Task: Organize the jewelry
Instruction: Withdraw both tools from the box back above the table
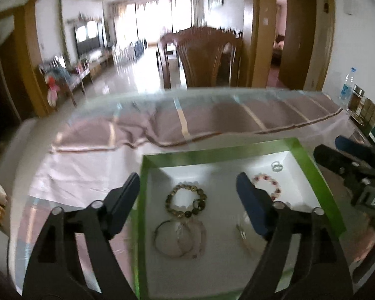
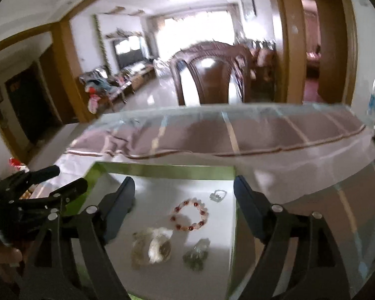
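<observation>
A green-rimmed white tray (image 1: 312, 172) lies on the table and holds jewelry. In the left wrist view I see a dark olive bead bracelet (image 1: 185, 201), a thin bangle with pale pink bracelets (image 1: 180, 238), a red-and-pink bead bracelet (image 1: 268, 183) and a small clear ring (image 1: 277, 166). My left gripper (image 1: 187, 187) is open and empty above the tray. My right gripper (image 2: 183, 191) is open and empty above the same tray (image 2: 162, 170), over the red-and-pink bracelet (image 2: 189, 214), the clear ring (image 2: 218, 195), a pale lumpy piece (image 2: 151, 247) and a greenish piece (image 2: 197, 253).
The glass-topped table carries a mauve cloth (image 1: 200, 120) at its far side. A water bottle (image 1: 347, 87) and jars (image 1: 357, 100) stand at the far right. A wooden chair (image 1: 202, 57) stands behind the table. The right gripper also shows in the left wrist view (image 1: 350, 157).
</observation>
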{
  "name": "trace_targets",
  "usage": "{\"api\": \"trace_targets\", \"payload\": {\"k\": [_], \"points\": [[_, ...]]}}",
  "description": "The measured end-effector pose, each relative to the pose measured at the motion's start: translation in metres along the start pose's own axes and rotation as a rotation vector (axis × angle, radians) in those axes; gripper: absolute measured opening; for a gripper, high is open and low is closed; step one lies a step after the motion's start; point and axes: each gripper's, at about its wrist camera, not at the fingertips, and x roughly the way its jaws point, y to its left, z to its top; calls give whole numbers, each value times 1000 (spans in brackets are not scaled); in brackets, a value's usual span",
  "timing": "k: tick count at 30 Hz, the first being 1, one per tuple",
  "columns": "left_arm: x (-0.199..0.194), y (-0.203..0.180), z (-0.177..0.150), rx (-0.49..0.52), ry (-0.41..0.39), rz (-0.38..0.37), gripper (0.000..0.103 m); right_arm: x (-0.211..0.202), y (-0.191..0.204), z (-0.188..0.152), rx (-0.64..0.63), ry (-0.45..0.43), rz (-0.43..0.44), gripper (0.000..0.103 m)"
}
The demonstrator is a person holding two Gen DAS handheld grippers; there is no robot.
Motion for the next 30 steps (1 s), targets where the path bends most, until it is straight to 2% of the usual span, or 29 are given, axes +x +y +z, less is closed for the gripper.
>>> {"api": "trace_targets", "payload": {"k": [5,8,12,14,17,20,23,26,30], "points": [[-78,-13,-22,37,-107,4,86,-83,13,-22,-19,-94,43,82],[-128,-16,-44,26,-162,-2,89,-144,22,-53,-31,-161,81,84],[-180,-23,-80,4,-205,-19,90,-196,33,-96,-54,-211,74,84],[-203,-24,-103,-22,-212,-33,90,-215,32,-122,-22,-215,89,85],[-224,-25,-134,-55,-220,-28,91,-228,24,-155,39,-178,127,86],[-241,-26,-169,-66,-211,-16,91,-239,24,-183,33,-167,81,86],[-251,-26,-201,-88,-185,-14,91,-247,26,-203,46,-156,75,86],[-253,-26,-223,-108,-166,-15,91,-252,29,-220,23,-154,47,86],[-249,-28,-236,-110,-140,-14,91,-249,32,-231,3,-127,41,86]]}}
